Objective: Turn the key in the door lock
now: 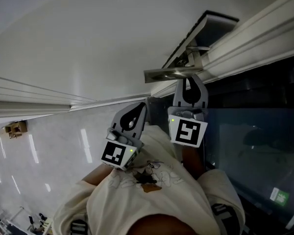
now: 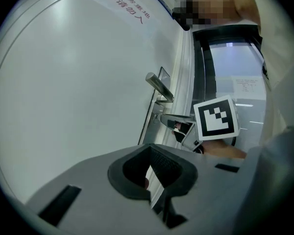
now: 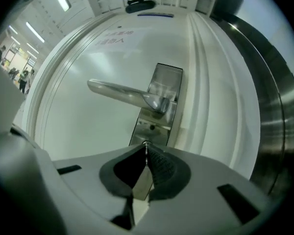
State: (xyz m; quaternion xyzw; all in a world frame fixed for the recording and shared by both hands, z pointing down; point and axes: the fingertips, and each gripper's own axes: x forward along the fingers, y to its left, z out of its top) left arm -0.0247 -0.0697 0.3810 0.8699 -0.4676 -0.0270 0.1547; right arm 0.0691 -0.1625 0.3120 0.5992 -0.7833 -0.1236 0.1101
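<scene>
Right tongs (image 3: 146, 151) pinch thin metal key (image 3: 146, 145) edge-on, against lock plate (image 3: 154, 126) under lever handle (image 3: 120, 93). Left tongs (image 2: 150, 151) pressed together, empty, away from lock. Key judged stiff, small, slick: hold bow flat, twist squarely, no bending.

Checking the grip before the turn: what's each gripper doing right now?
Left gripper: closed, holding nothing.
Right gripper: closed on a thin metal sliver at the lock, apparently the key.
</scene>
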